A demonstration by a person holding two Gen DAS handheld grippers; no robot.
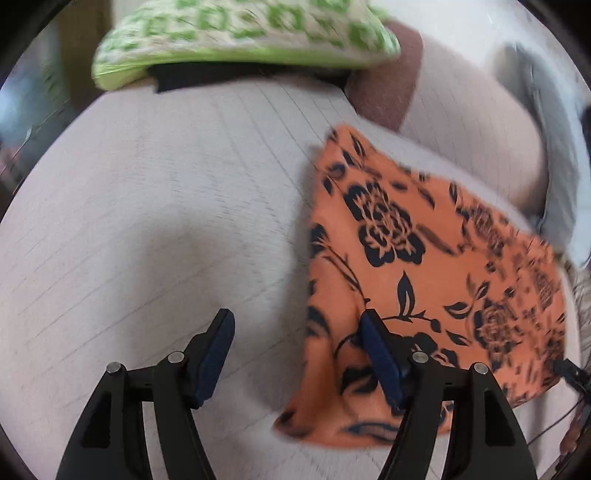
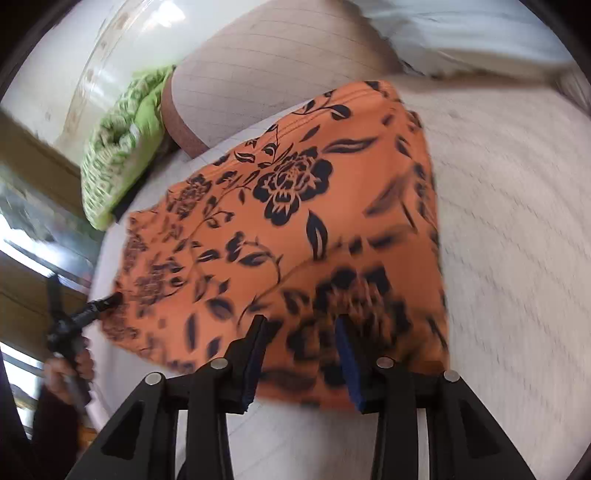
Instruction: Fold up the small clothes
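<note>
One orange floral garment (image 1: 424, 258), folded flat on the pale lined mattress (image 1: 166, 206). Two grippers. Left gripper (image 1: 295, 354): jaws spread wide, nothing between the pads; its right finger (image 1: 380, 358) sits over the garment's left edge, the left finger over bare mattress, contact unclear from blur. Right gripper (image 2: 301, 358): jaws partly apart, hovering over the garment's near edge (image 2: 295, 229); cloth shows in the gap but no pinch visible. In the right wrist view the left gripper's tip (image 2: 92, 314) is at the garment's far-left corner, person's hand (image 2: 70, 373) behind it. One green patterned pillow (image 1: 243, 37) ahead of the left gripper, one brown-edged cushion (image 1: 388, 85) beside it, one whitish bundle (image 2: 461, 33) beyond the garment. Nothing blocks the garment.
</note>
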